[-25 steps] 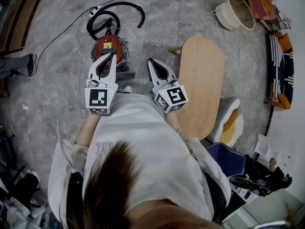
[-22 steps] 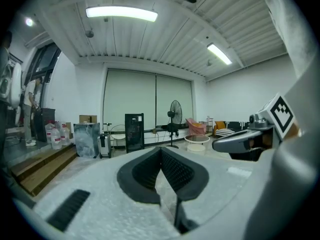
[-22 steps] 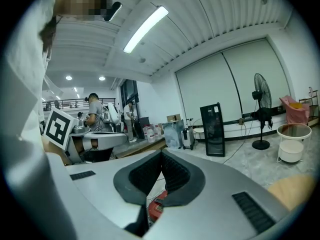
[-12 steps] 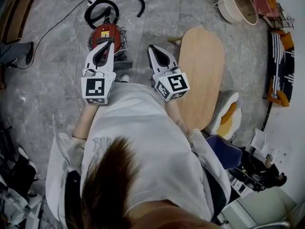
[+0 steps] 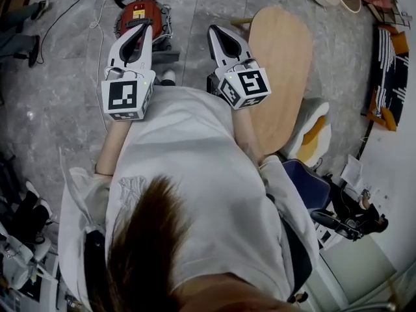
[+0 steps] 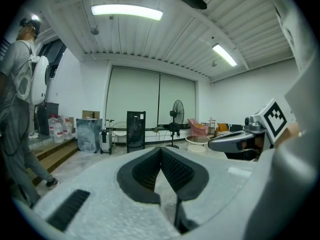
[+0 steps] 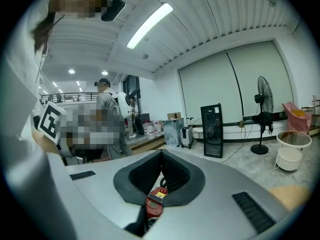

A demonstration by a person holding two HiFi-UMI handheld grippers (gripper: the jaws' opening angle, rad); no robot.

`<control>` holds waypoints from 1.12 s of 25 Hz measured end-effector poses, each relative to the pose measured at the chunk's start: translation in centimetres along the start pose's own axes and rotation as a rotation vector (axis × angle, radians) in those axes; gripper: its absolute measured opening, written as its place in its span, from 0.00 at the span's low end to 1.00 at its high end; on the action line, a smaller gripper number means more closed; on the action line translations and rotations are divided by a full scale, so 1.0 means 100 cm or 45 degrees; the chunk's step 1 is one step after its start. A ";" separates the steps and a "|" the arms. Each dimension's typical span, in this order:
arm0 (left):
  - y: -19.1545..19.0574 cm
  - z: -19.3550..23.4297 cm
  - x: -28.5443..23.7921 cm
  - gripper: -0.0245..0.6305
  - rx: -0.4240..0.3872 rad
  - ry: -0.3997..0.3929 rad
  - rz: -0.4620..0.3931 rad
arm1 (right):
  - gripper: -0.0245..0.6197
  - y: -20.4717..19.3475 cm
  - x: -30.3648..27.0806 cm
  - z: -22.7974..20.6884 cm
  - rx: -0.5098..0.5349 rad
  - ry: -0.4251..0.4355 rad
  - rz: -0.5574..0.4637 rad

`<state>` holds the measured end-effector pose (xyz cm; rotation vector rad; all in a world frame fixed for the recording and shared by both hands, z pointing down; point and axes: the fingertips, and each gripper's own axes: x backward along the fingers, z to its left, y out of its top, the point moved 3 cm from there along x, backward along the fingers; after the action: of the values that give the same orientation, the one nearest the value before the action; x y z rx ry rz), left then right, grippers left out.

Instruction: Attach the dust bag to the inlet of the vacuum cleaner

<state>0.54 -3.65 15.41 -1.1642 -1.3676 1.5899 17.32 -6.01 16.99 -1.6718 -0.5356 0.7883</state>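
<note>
Head view: our left gripper [image 5: 148, 31] and right gripper [image 5: 214, 30] are both pressed together and empty. The vacuum cleaner [image 5: 139, 12] lies just beyond the left tips, and we see no dust bag.

Left gripper view: the jaws are closed on nothing.

Right gripper view: the vacuum cleaner [image 7: 155, 200] shows below the closed tips, its yellow label [image 7: 159, 194] unreadable. We judge good work means facing its inlet, unseen here.

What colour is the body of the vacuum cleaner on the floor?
Red. The vacuum cleaner shows best in the head view.

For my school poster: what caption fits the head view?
Person holds left gripper and right gripper, both shut and empty, red vacuum cleaner on floor ahead.
</note>
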 end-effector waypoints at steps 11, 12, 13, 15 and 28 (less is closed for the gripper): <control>0.001 -0.007 0.005 0.06 -0.020 -0.027 0.016 | 0.04 -0.005 0.010 0.000 -0.004 -0.033 0.022; 0.002 -0.007 0.005 0.06 -0.021 -0.029 0.016 | 0.04 -0.005 0.010 0.001 -0.004 -0.034 0.026; 0.002 -0.007 0.005 0.06 -0.022 -0.031 0.016 | 0.04 -0.005 0.010 0.002 -0.006 -0.034 0.025; 0.001 -0.007 0.007 0.06 -0.022 -0.033 0.017 | 0.04 -0.005 0.011 0.004 -0.007 -0.037 0.021; -0.005 0.002 0.009 0.06 0.002 -0.034 0.003 | 0.04 -0.008 0.007 0.007 -0.010 -0.053 0.011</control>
<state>0.02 -2.74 15.78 -1.1479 -1.3819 1.6134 17.29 -4.86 17.53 -1.6693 -0.5614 0.8295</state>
